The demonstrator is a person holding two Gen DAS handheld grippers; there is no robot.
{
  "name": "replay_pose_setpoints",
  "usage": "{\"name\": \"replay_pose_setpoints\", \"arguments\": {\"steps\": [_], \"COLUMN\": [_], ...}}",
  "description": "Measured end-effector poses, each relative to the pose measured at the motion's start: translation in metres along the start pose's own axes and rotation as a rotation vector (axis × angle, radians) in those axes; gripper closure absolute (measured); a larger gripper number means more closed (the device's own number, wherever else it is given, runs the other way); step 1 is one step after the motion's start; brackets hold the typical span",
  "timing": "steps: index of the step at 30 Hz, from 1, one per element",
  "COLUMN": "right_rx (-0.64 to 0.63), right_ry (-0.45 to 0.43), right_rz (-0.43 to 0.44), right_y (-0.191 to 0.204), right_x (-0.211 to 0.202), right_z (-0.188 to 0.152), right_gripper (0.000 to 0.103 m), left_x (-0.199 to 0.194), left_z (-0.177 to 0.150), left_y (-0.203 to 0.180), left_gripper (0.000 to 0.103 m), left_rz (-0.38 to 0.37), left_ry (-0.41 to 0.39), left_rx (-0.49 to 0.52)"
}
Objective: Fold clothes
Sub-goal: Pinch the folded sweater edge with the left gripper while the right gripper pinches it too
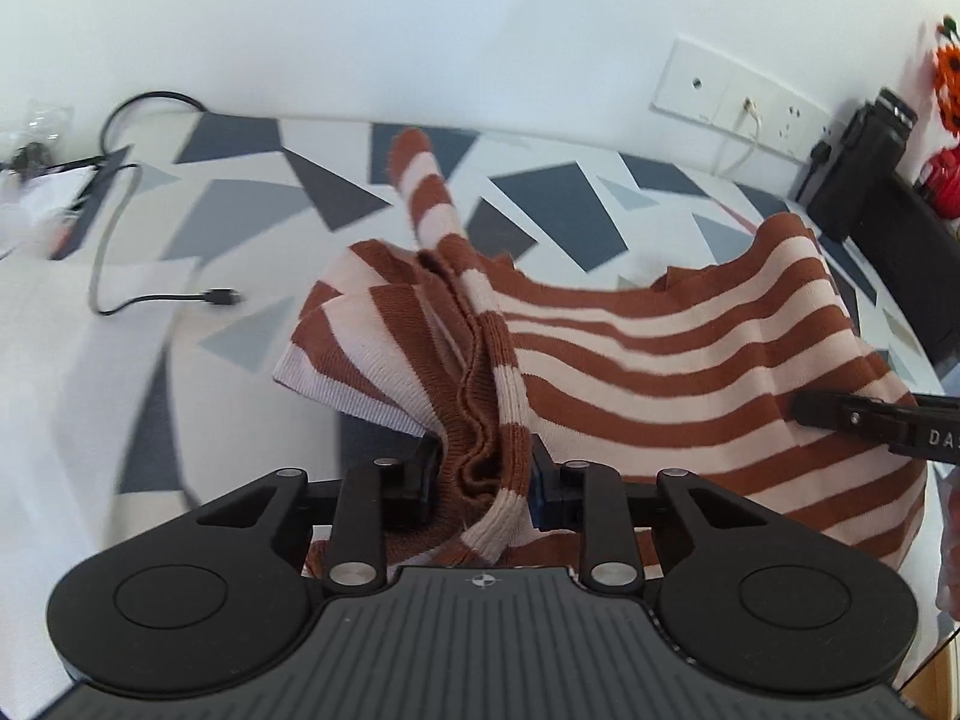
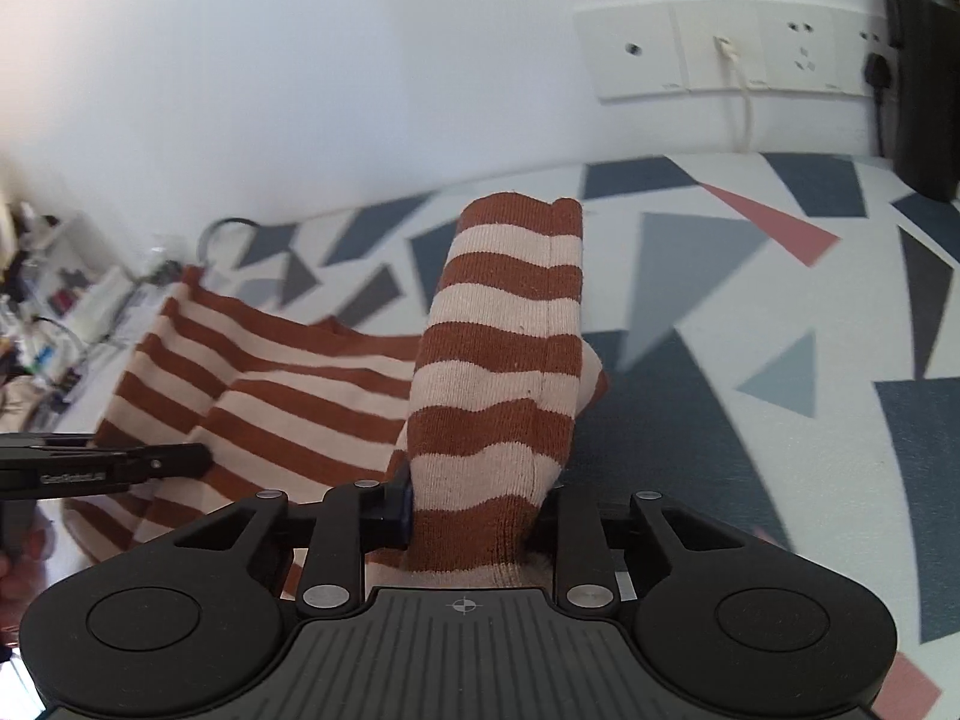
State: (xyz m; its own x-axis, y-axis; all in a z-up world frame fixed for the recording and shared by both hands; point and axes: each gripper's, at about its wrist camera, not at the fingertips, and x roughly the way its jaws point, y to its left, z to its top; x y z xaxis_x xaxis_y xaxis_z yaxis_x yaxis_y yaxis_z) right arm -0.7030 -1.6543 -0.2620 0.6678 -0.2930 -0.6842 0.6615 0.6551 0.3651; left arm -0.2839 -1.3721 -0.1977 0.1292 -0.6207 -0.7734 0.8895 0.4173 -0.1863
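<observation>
A brown and cream striped knit sweater (image 1: 660, 354) hangs lifted above a bed cover printed with grey and blue shapes (image 1: 240, 222). My left gripper (image 1: 483, 474) is shut on a bunched fold of it, and one sleeve (image 1: 432, 192) trails away toward the wall. The right gripper's fingers (image 1: 840, 417) reach in from the right edge onto the cloth. In the right wrist view, my right gripper (image 2: 480, 510) is shut on the other sleeve end of the sweater (image 2: 498, 354), which stands up between the pads. The left gripper's fingers (image 2: 150, 459) show at the left.
A black cable (image 1: 120, 276) and small clutter (image 1: 36, 180) lie at the bed's far left. A white socket panel (image 2: 732, 51) is on the wall, with a black device (image 1: 858, 162) and a dark headboard (image 1: 912, 252) to the right. A patterned cover (image 2: 750, 312) stretches beyond the sweater.
</observation>
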Motion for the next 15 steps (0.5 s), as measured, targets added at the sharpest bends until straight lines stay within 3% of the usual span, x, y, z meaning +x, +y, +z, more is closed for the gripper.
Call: {"name": "replay_pose_setpoints", "arguments": {"steps": [5, 15], "right_rx": [-0.110, -0.311], "right_ry": [-0.015, -0.056], "right_rz": [0.072, 0.169], "right_y": [0.055, 0.195], "right_x": [-0.020, -0.066], "right_z": [0.001, -0.028], "right_gripper": [0.080, 0.081], "left_x": [-0.058, -0.197], "left_z": [-0.022, -0.115], "left_y": [0.025, 0.089], "left_gripper": [0.077, 0.077], "left_rz": [0.042, 0.136], "left_ry": [-0.091, -0.256], "left_rx": [-0.057, -0.215]}}
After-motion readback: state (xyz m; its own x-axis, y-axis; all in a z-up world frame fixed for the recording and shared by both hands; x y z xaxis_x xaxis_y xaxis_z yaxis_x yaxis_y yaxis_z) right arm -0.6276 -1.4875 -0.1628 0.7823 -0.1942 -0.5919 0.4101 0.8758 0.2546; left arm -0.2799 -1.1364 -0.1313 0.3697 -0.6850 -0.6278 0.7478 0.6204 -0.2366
